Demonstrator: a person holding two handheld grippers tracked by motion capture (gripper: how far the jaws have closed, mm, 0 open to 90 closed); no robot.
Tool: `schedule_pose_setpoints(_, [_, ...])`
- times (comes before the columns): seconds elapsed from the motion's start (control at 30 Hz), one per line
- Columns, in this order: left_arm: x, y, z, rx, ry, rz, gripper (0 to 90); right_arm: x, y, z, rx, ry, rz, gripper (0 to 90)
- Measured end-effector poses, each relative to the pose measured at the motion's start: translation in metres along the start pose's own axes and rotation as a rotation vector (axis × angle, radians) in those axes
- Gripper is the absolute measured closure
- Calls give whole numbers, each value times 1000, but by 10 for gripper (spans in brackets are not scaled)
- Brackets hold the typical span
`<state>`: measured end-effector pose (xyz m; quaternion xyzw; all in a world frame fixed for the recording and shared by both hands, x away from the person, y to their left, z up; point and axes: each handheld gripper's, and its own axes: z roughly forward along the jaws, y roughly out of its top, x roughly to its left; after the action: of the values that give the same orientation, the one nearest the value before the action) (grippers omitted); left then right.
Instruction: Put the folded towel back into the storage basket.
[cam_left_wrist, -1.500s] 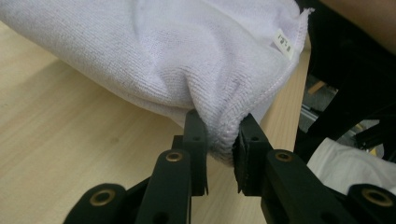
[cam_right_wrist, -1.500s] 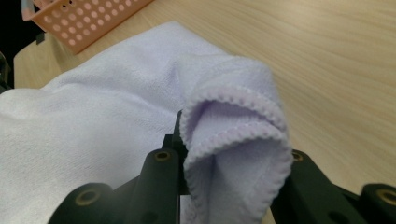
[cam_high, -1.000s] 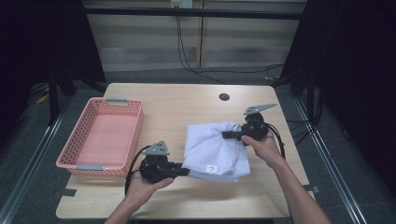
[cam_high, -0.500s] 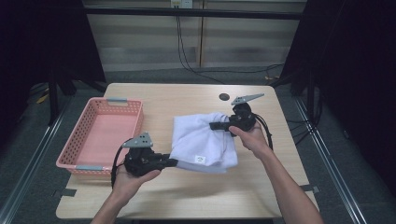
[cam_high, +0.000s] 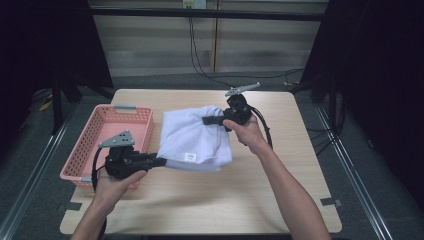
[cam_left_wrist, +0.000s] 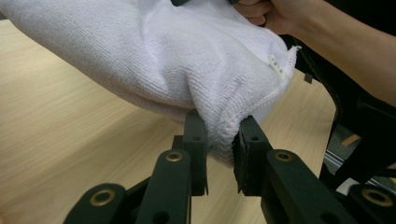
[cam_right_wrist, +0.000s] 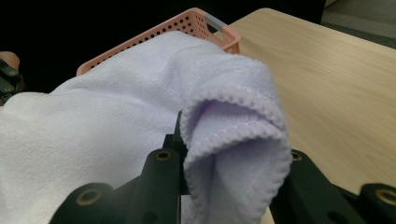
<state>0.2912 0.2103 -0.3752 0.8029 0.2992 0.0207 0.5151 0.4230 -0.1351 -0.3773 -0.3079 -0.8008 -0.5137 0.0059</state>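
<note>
1. High view: white towel (cam_high: 192, 137) slung between the two tools, lifted off the desk (cam_high: 280, 200) apart from perhaps its sagging lower edge. Left tool (cam_high: 161, 162) clamped on the near left corner, low and close to the pink basket (cam_high: 87, 150). Right tool (cam_high: 209, 120) clamped on the far right corner, higher up. Long axis of the cloth running diagonally from near-left to far-right. Basket just beside the towel's left edge, so left hand (cam_high: 112, 181) clearly the nearer one to it; probably a short carry leftward to drop the cloth in.

2. Left gripper view: jaws pinched on a thick fold of towel hem, terry bulging between them, cloth rising away up and forward. Label tab (cam_left_wrist: 276, 65) dangling at the far edge, the other hand (cam_left_wrist: 261, 13) gripping above it. Bare desk below, nothing under the cloth.

3. Right gripper view: jaws closed around a doubled, stitched hem that curls over them. Cloth stretching away toward the basket rim (cam_right_wrist: 219, 27), straight ahead past the towel's bulk. Basket lying dead along this tool's line of sight.
</note>
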Motion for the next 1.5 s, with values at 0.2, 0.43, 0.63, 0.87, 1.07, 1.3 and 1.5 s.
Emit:
schedule_pose_setpoints(0.2, [13, 0, -22, -18, 39, -11, 775, 3, 16, 20, -4, 24, -1, 716])
schedule_pose_setpoints(0.43, [27, -9, -47, -40, 72, -49, 775, 13, 41, 50, 19, 48, -18, 717])
schedule_pose_setpoints(0.63, [39, -10, -74, -73, 97, -63, 775, 23, 58, 70, 21, 66, -23, 717])
schedule_pose_setpoints(0.87, [55, -15, -97, -84, 130, -97, 776, 37, 75, 94, 18, 59, -32, 717])
schedule_pose_setpoints(1.07, [63, -22, -110, -91, 154, -117, 777, 41, 84, 109, 30, 73, -33, 718])
schedule_pose_setpoints(1.3, [78, -31, -130, -119, 197, -158, 779, 49, 95, 138, 34, 64, -17, 718])
schedule_pose_setpoints(1.5, [88, -41, -149, -139, 240, -195, 779, 62, 102, 158, 29, 51, -17, 719])
